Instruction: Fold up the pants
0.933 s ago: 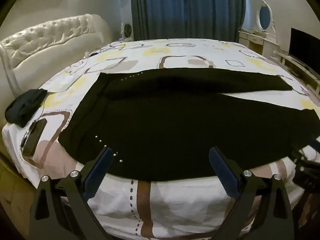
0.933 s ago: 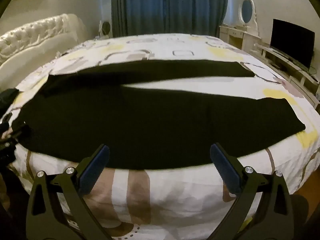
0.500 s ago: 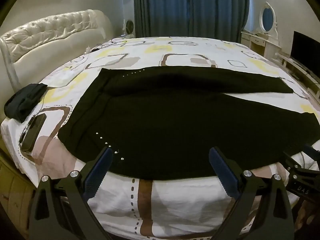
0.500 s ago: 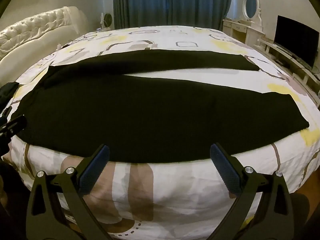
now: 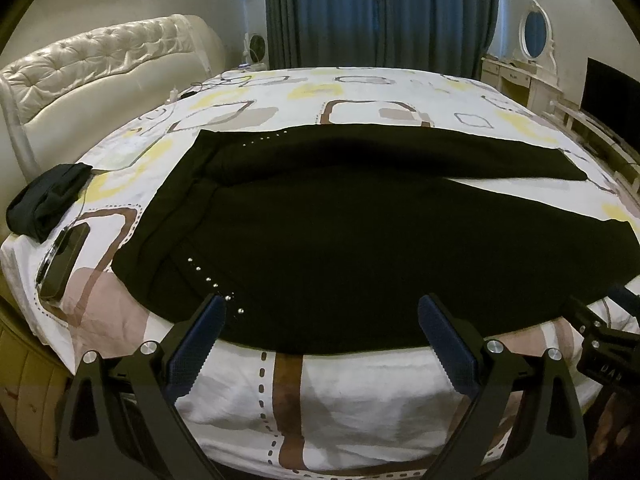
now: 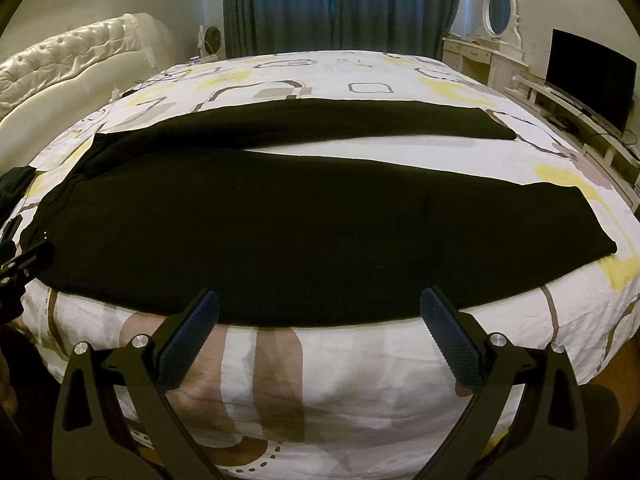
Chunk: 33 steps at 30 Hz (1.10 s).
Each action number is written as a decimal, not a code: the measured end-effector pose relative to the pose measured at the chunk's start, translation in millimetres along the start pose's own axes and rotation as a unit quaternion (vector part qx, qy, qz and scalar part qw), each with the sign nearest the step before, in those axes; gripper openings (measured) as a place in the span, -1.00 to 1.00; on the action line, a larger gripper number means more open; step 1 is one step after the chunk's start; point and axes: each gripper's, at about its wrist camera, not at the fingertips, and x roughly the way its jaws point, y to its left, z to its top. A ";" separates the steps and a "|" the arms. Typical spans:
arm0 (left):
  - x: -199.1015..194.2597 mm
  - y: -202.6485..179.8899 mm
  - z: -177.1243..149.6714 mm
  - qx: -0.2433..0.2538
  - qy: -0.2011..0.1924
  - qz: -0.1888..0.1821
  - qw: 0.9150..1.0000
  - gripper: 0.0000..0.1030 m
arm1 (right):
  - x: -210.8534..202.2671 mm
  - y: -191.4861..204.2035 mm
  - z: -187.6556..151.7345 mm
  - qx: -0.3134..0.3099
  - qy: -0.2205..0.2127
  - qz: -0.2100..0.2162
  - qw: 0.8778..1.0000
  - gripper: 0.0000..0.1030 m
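Pants [image 5: 340,232]: flat along the bed's [image 5: 360,392] near edge, legs apart | left tool [image 5: 320,332]: spread, empty, just before the waist-end hem | right tool [image 6: 320,320]: spread, empty, before the near leg.

Black pants [image 5: 340,232] spread flat across the patterned bed [image 5: 360,92], waist at left, legs extending right; left gripper [image 5: 320,340] with jaws wide apart at the near hem; phone [image 5: 64,260] and dark folded cloth [image 5: 48,200] lie at left.
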 end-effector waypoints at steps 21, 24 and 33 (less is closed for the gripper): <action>-0.8 -1.8 -1.5 -0.003 0.003 0.003 1.000 0.87 | 4.2 -0.4 4.6 0.002 0.001 -0.001 1.000 0.96; -1.0 -2.8 -2.0 -0.002 0.002 0.003 1.000 0.87 | 4.4 -0.1 4.9 0.002 0.002 -0.001 1.000 0.96; -1.4 -2.5 -1.7 -0.003 0.003 0.002 1.000 0.87 | 4.7 0.9 5.6 0.002 0.002 -0.001 1.000 0.96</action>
